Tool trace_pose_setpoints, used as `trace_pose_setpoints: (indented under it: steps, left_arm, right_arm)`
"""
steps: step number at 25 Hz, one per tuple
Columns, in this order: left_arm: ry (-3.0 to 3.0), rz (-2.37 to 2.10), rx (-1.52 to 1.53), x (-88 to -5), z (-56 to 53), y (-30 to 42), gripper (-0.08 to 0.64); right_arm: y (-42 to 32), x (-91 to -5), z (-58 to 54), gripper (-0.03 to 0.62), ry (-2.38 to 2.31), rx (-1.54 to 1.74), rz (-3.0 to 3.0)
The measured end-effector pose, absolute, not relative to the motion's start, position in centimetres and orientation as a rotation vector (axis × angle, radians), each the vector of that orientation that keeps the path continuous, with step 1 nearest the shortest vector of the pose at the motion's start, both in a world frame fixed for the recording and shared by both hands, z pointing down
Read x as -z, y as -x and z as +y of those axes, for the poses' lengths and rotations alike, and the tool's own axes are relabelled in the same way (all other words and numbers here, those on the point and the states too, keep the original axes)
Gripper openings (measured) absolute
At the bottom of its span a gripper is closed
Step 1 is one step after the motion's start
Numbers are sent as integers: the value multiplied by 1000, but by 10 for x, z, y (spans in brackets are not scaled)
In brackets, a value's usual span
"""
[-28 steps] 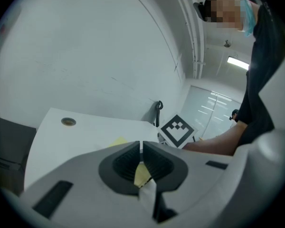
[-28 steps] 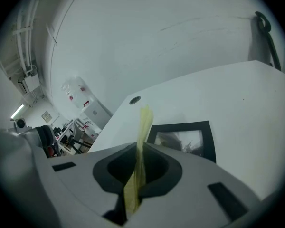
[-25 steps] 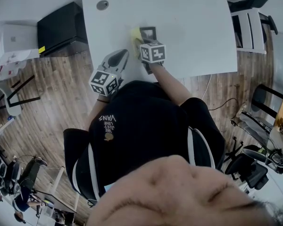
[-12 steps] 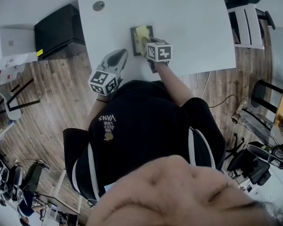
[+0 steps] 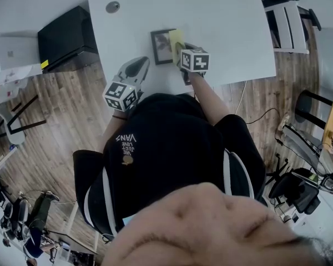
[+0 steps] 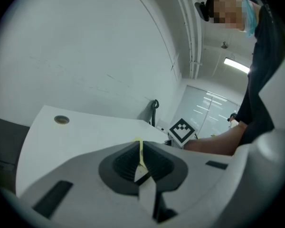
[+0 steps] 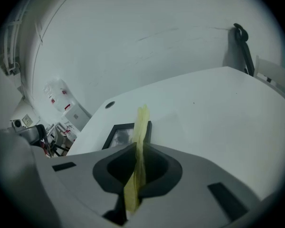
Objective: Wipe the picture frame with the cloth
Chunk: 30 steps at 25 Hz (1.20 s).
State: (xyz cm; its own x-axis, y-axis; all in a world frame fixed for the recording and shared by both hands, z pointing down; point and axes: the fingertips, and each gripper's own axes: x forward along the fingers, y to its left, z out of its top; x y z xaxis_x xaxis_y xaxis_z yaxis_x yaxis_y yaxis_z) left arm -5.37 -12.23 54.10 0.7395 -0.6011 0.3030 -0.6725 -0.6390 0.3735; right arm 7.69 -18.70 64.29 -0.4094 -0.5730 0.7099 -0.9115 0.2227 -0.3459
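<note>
A small black picture frame lies flat on the white table; the right gripper view shows the frame just left of the jaws. My right gripper is shut on a yellow cloth, which rests over the frame's right edge. In its own view the cloth stands up between the shut jaws of the right gripper. My left gripper hovers at the table's near edge, left of the frame, touching nothing. The left gripper has its jaws together with nothing held.
A round cable hole sits in the table's far left corner. A black cabinet stands left of the table, with white boxes beyond it. A white chair is on the right. The floor is wood.
My right gripper has dragged the yellow cloth from the frame's left side across to its right edge, uncovering the picture. The left gripper has stayed where it was.
</note>
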Motion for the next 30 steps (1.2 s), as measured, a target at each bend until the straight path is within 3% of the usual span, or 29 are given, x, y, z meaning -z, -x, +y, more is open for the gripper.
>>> trace_pose_setpoints:
  steps: [12,24,30]
  left_arm:
    - [-2477,-968,-206,-540,-122,53,29]
    - [-2468,-992,-202,-540,-116,53,29]
    - [-2461,-1004,-203,-542,-112,58,29]
  right_arm:
    - [-99,-635,-184,25,-1434,-1049,-2069]
    - [3,-614,-160,25,-1141,-1037,-2288]
    - [19,-633,-161,25,-1089,-1011,-2243]
